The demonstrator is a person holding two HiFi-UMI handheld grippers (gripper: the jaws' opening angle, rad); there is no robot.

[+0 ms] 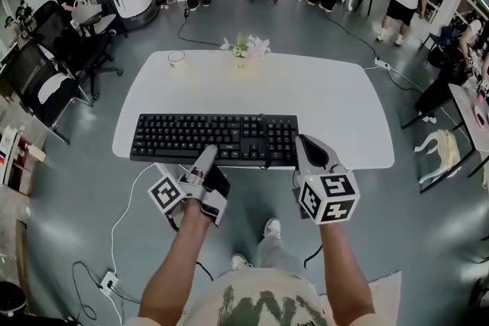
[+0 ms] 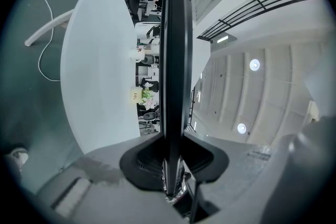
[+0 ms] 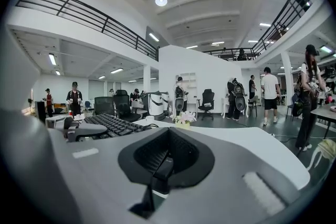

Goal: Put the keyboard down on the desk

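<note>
Black plastic, edge-on, fills the left gripper view: the left hand-held gripper (image 2: 173, 165) is clamped on the keyboard (image 2: 172, 60), its pads squeezing the thin slab from both sides. From the head view, that left hand-held gripper (image 1: 207, 155) has hold of the near long edge, a little right of the middle, and it is rolled onto its side with its marker cube (image 1: 165, 193) swung out to the left. The forearm runs straight ahead and roughly level.

Over on the other side, the right hand-held gripper (image 1: 306, 145) sits just beside the keyboard's right end, at the near corner. In its own view the right hand-held gripper (image 3: 165, 157) has its jaws pressed together with nothing between them, and the keyboard (image 3: 107, 124) lies off to its left. It points forward and slightly down.

The keyboard (image 1: 214, 137) stretches left to right across the person, its long axis parallel to the near rim of the white tabletop (image 1: 306, 88). It lies over that near strip, and whether it rests on the surface I cannot tell. My read is that lowering and letting go falls to the left hand alone. Past the keyboard, flowers (image 1: 248, 47) stand at the far rim, well clear.
</note>
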